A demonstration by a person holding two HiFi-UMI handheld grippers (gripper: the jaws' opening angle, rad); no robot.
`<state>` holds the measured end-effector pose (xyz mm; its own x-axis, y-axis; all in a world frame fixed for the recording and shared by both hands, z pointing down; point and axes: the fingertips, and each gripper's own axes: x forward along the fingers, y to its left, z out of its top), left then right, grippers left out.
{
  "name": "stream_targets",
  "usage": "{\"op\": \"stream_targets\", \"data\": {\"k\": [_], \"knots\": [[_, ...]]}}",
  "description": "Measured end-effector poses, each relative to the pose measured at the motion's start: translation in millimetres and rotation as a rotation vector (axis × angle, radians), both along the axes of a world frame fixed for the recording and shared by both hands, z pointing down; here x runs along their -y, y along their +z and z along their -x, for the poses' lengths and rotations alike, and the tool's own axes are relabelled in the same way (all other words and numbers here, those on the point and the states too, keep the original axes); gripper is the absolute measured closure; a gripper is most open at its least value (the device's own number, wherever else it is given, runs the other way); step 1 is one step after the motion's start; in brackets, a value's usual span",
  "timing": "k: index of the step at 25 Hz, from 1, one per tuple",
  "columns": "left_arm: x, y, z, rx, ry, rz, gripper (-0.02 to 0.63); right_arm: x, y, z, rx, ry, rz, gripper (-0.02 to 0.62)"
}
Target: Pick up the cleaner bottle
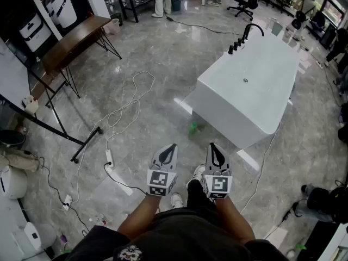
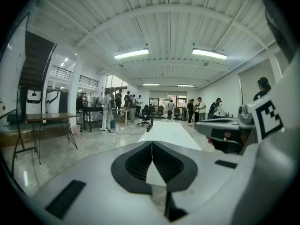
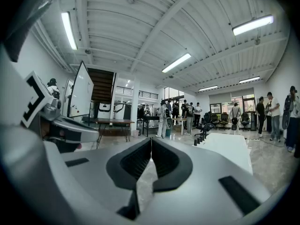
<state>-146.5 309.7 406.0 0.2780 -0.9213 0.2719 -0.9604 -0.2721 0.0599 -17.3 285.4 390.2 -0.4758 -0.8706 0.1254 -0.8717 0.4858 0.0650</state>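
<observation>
Left tongs (image 1: 172,146) and right tongs (image 1: 213,145) closed; green object (image 1: 193,128) blurry.

No words, numbers, brand names or labels readable anywhere. Only coded signs: black-and-white square markers on the cube (image 1: 158,182) of the left gripper (image 1: 171,147) and on the cube (image 1: 217,186) of the right gripper (image 1: 213,145), with no letters or digits in them. The same kind of square pattern at the edge of each gripper view, on the other gripper's cube. Pale print on the dark shirt (image 1: 129,253), too small to make out.
</observation>
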Motion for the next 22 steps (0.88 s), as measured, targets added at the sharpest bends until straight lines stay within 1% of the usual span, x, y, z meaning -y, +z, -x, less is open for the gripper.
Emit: {"op": "stream_targets", "data": {"k": [6, 10, 13, 19, 22], "knots": [[87.2, 8.6, -11.5, -0.018, 0.002, 0.017, 0.600, 88.0, 2.2, -5.1, 0.007, -0.025, 0.009, 0.578], [140.4, 10.0, -13.7, -0.006, 0.001, 0.013, 0.600, 138.6, 10.8, -4.9, 0.028, -0.034, 0.032, 0.578], [175.6, 4.7, -21.9, 0.012, 0.004, 0.016, 0.600, 174.0, 12.5, -10.5, 0.049, -0.035, 0.042, 0.578], [225.0, 5.6, -41.8, 0.039, 0.028, 0.034, 0.600, 220.6, 10.4, -23.3, 0.083, -0.049, 0.058, 0.578], [248.7, 12.3, -47.6, 0.062, 0.041, 0.036, 0.600, 243.8, 14.0, -28.2, 0.078, -0.057, 0.051, 0.578]]}}
